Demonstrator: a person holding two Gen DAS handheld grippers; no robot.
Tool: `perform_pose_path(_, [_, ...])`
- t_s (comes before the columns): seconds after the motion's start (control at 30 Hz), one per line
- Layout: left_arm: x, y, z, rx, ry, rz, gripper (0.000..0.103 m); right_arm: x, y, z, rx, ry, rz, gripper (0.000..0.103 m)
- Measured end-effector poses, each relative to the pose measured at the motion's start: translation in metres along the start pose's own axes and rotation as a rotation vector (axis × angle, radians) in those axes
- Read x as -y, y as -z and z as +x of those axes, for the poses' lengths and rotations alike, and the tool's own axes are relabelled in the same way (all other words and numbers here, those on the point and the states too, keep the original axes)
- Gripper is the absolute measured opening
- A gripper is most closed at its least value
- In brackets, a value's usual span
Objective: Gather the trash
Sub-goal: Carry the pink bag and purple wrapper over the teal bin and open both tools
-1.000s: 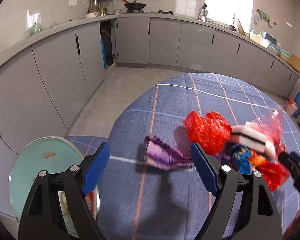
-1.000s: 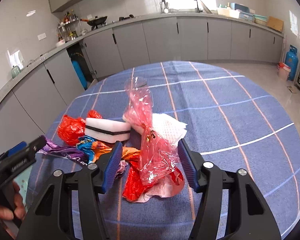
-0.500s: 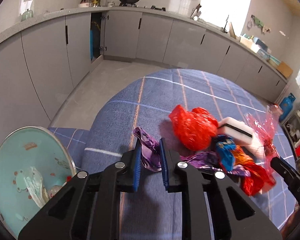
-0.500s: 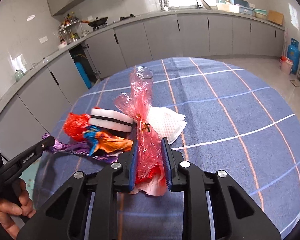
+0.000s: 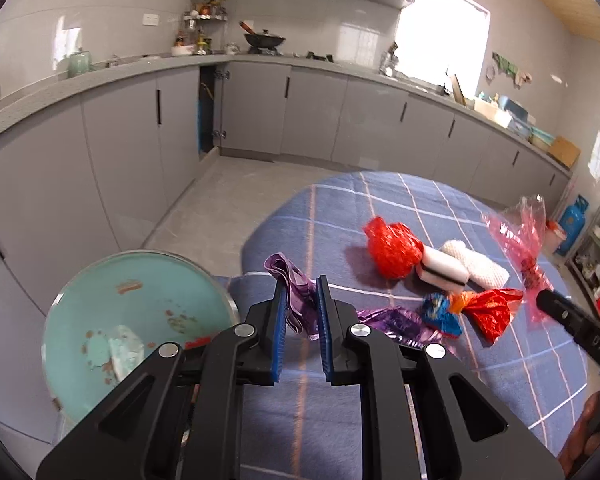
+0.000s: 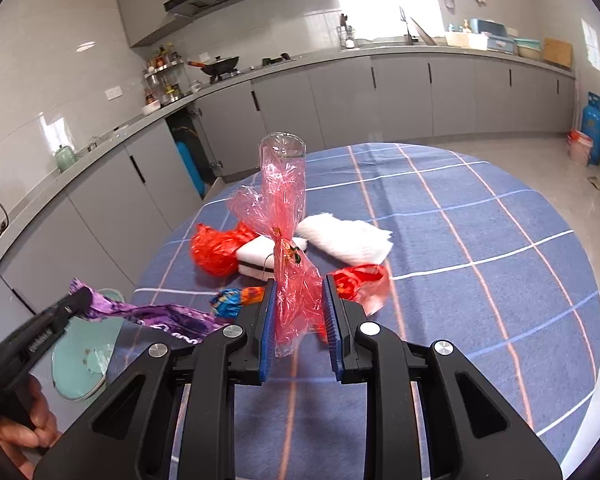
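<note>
A grey kitchen with long cabinets surrounds a round bench [image 6: 480,240] covered with a blue checked cloth. The landmark here is the white sponge [image 6: 260,258] with a black stripe, which lies near the middle of the trash pile.

The left gripper [image 5: 300,320] is closed on one end of a purple wrapper [image 5: 296,300]; the wrapper is lifted at that end, and its other end trails toward the sponge. The right gripper [image 6: 298,316] is closed narrowly on a pink cellophane bag [image 6: 284,216], which stands upright in front of the sponge and partly covers it in the right wrist view.

A crumpled red plastic bag [image 6: 216,250] lies touching the sponge on its left side. A white mesh cloth [image 6: 350,240] lies just beside the sponge on its right. A blue and orange wrapper [image 6: 236,298] lies near the sponge, on the side of the grippers, and a red and white wrapper [image 6: 360,280] lies beside it. A light green bin [image 5: 136,328] with some scraps inside stands below the edge of the bench, well apart from the sponge, under the left gripper.
</note>
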State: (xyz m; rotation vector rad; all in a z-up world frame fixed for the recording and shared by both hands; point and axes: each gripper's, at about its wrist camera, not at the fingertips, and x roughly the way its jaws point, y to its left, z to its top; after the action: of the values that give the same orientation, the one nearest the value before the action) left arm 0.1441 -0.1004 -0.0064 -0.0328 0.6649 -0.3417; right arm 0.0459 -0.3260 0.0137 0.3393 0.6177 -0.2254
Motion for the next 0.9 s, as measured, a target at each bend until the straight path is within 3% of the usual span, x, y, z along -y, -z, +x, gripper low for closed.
perform_pose_path(0.4, [-0.036, -0.019, -0.047, 0.127, -0.048, -0.068, 0.012, -0.045, 0.014, -0.002, -0.033, -0.080, -0.055, 0.023])
perform_pose_path(0.9, [-0.110, -0.020, -0.094, 0.201, -0.216, -0.168, 0.012, -0.130, 0.026, 0.018, -0.116, -0.256, -0.145, 0.023])
